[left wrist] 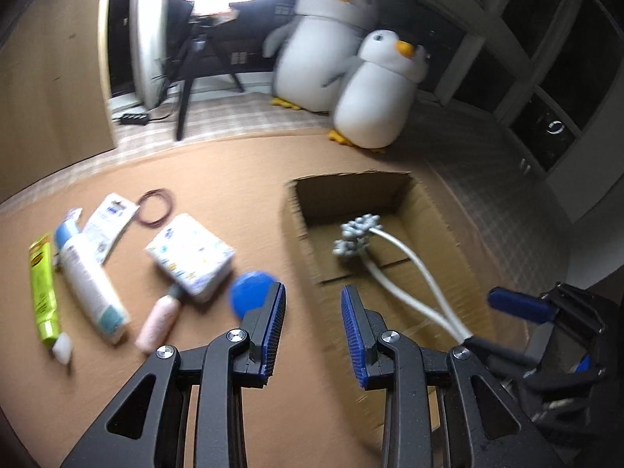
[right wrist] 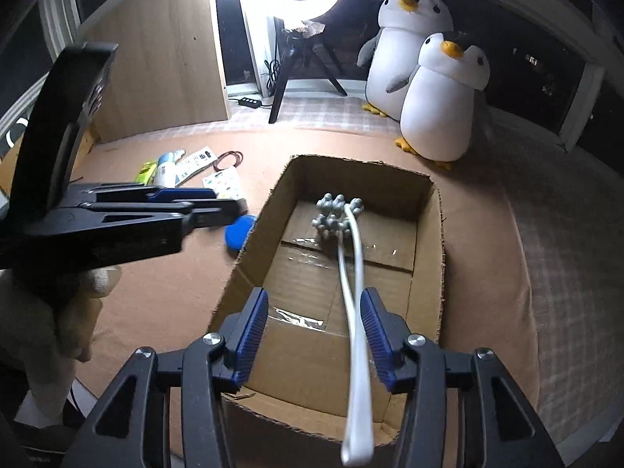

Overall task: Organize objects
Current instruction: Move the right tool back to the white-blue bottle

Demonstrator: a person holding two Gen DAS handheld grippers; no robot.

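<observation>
right tool (right wrist: 314,337) gapes around the massager (right wrist: 353,269) lying in the box (right wrist: 438,241) (apparently released for storage); left tool (left wrist: 314,329) open, empty.

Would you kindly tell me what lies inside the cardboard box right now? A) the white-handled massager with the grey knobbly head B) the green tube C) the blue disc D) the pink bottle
A: the massager lies in the cardboard box, while the blue disc, green tube and pink bottle lie outside it on the tan surface.
</observation>
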